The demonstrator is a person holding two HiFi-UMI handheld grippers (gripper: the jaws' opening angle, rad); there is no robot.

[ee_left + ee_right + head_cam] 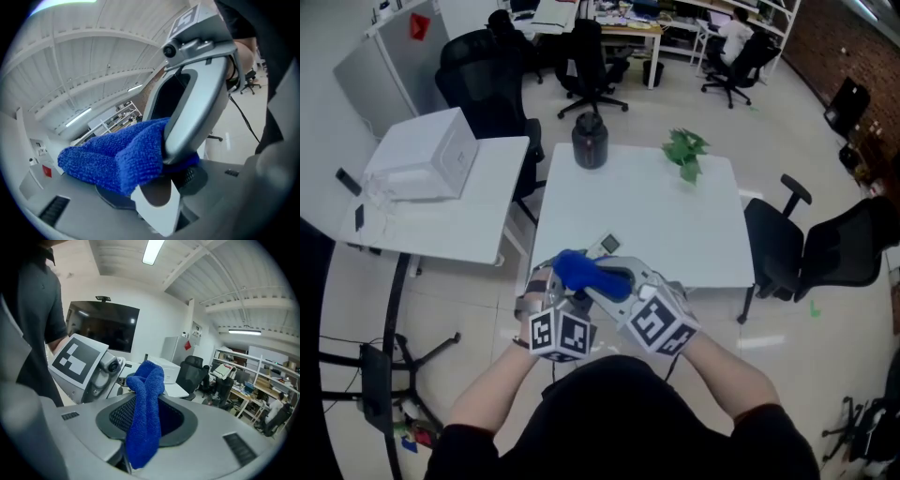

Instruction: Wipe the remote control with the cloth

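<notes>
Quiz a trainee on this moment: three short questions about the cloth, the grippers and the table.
1. True or false: the right gripper is shut on the cloth.
2. In the head view, what stands on the white table to the right of the dark jar? A) green plant B) laptop C) mug
3. What colour is the cloth?

Key: 1 true; 2 A; 3 blue.
</notes>
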